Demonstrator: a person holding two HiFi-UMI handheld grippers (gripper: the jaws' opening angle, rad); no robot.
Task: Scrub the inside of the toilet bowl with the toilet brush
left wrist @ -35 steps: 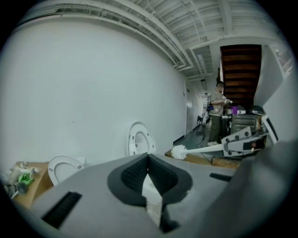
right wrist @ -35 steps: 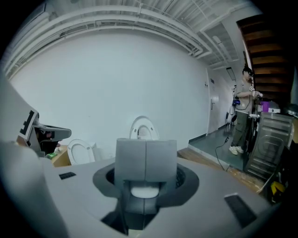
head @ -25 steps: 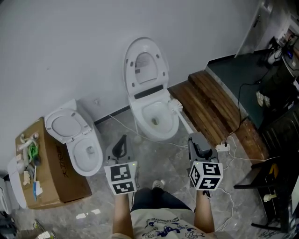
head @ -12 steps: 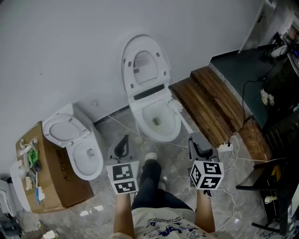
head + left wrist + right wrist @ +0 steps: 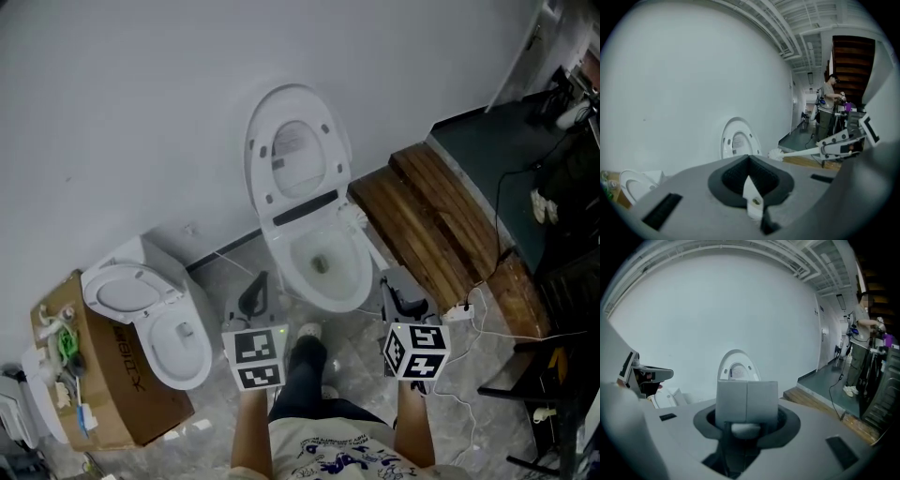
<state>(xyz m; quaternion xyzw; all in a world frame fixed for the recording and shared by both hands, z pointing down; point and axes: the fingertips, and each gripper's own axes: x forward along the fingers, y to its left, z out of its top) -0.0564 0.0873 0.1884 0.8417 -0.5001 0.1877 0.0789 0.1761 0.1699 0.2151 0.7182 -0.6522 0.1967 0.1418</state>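
Toilet brush: white, bristle head at the right side of the toilet bowl's rim, close to the seat hinge. Cannot tell whether the head touches the rim. It is not down inside the bowl. The handle runs from the head back toward the person.

Right gripper: clenched on the near end of the brush handle. In the right gripper view its white pads meet with no gap, a rounded white piece just below them. In the left gripper view the brush sticks out level from the right gripper.

Left gripper: jaws pressed together, nothing between them. It hangs over the floor left of the bowl's front, apart from it.

Toilet lid: raised, leaning against the white wall.

Person's leg: dark trouser and pale shoe on the grey floor between the two grippers, just in front of the bowl.

Second toilet: smaller, lid up, to the left by the wall. A cardboard box stands beside it, small items on top.

Wooden platform: right of the bowl, running along the wall. A white power strip lies at its near end.

Another person stands far down the room.
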